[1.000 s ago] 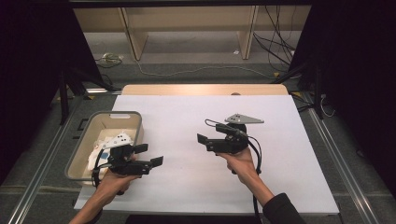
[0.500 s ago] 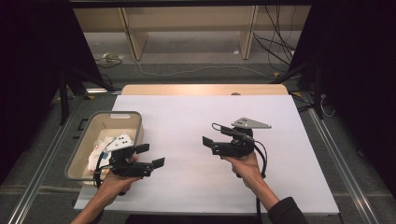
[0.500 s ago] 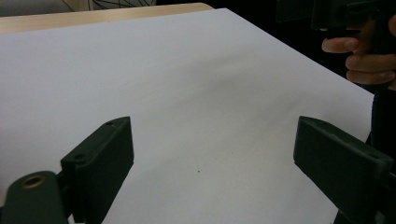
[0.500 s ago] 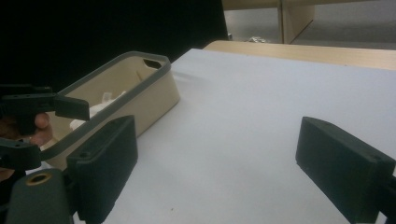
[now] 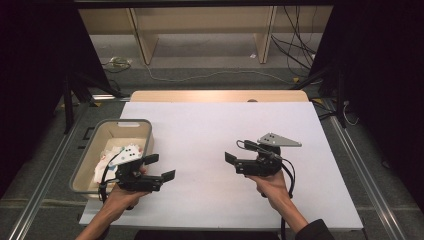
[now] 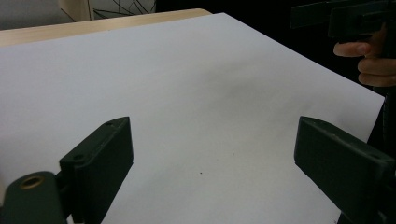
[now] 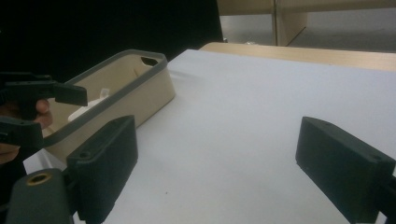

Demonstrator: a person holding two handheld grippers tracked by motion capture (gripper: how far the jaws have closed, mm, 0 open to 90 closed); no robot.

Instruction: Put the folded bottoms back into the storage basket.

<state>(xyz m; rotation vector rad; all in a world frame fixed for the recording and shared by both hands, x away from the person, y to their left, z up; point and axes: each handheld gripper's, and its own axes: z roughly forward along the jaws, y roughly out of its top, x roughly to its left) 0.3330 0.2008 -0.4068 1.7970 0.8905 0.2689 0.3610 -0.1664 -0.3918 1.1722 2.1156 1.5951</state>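
Bin [image 5: 85,165] was sat at the left edge of the white-covered bench [image 5: 210,130], with white items [image 5: 107,157] lying inside; none had been picked up. Left gripper [image 5: 162,167] was held just beside the bin's near right corner, fingers [image 6: 100,161] spread wide with nothing between them, pointed across the sheet toward the other hand. Right gripper [image 5: 231,161] was held well apart over the bare sheet, aimed level at the bin, fingers [image 7: 105,161] likewise released and empty. Judged step: reach into the bin. Left gripper would need to be turned back and tipped down over the rim, fingers kept wide until an item was straddled, bin wall avoided.
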